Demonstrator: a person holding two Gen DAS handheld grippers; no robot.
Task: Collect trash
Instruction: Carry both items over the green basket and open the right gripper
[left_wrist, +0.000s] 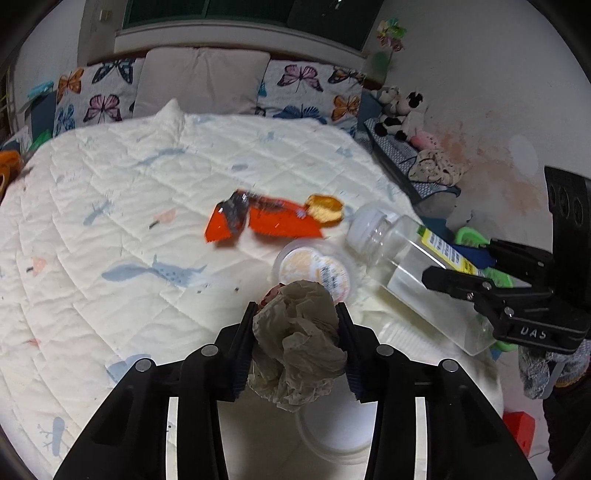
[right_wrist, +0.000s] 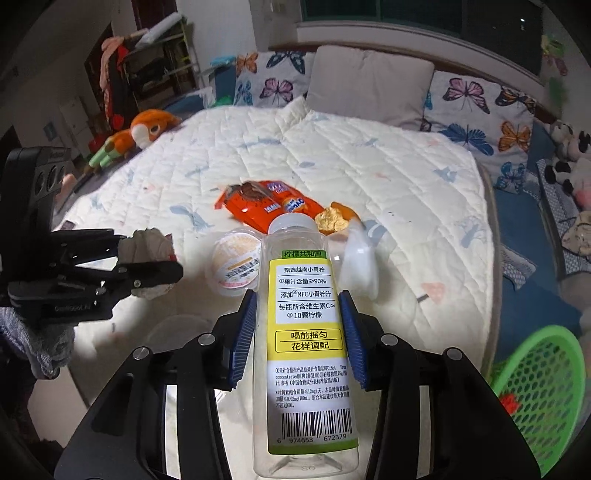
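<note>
Pick-up step: left gripper (left_wrist: 295, 332) clamped crumpled paper (left_wrist: 299, 343), right gripper (right_wrist: 297, 325) gripped the bottle (right_wrist: 304, 332); next, probably the green basket (right_wrist: 543, 380).

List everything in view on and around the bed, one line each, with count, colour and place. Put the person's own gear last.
crumpled paper: one, grey-beige, clamped in the left hand-held gripper
plastic bottle: one, clear with yellow-green label and white cap, clamped in the right hand-held gripper
snack wrapper: one, orange, mid-quilt
gold wrapper: one, gold-orange, right of the snack wrapper
small cup: one, clear with sealed pale lid, left of the bottle
quilt: one, white, covers the bed
butterfly pillows: two, white with coloured butterflies, at the headboard
plain cushion: one, beige, between the pillows
basket: one, green, lower right off the bed
plush toy: one, orange, left bed edge
left hand-held gripper: black
right hand-held gripper: black, blue pads
</note>
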